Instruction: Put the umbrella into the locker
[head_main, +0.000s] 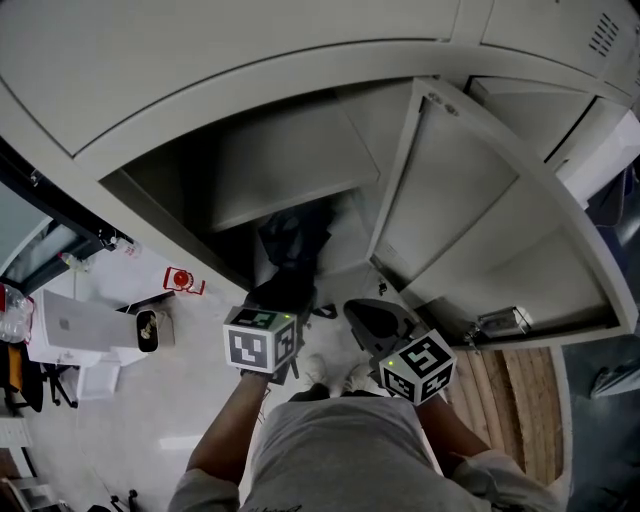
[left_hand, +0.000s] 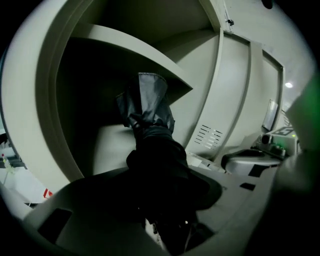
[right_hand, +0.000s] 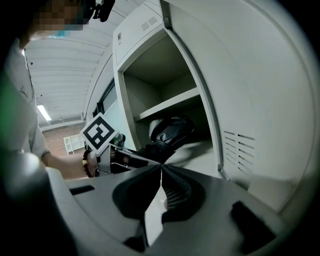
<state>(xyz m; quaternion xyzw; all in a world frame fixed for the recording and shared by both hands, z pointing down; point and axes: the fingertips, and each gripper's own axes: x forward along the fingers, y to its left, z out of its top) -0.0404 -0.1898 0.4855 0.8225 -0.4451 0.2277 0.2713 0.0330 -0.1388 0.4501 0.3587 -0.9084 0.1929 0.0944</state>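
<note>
Umbrella (left_hand: 155, 150), black and folded, has its long axis running straight away from the left gripper (left_hand: 165, 200), whose jaws are closed around its near part. Its far end, with grey fabric, is already inside the locker (head_main: 400, 180), in the compartment under the shelf (left_hand: 125, 45). Only the right gripper view shows this from the side, with the black-and-white square marker (right_hand: 98, 132) on the left gripper's cube. The right gripper (right_hand: 161, 172) has its jaws pressed together with nothing between them. The open door (head_main: 470, 210) has vent slots (right_hand: 239, 150). On the floor, a red and white sticker (head_main: 180, 280) is too small to read.
</note>
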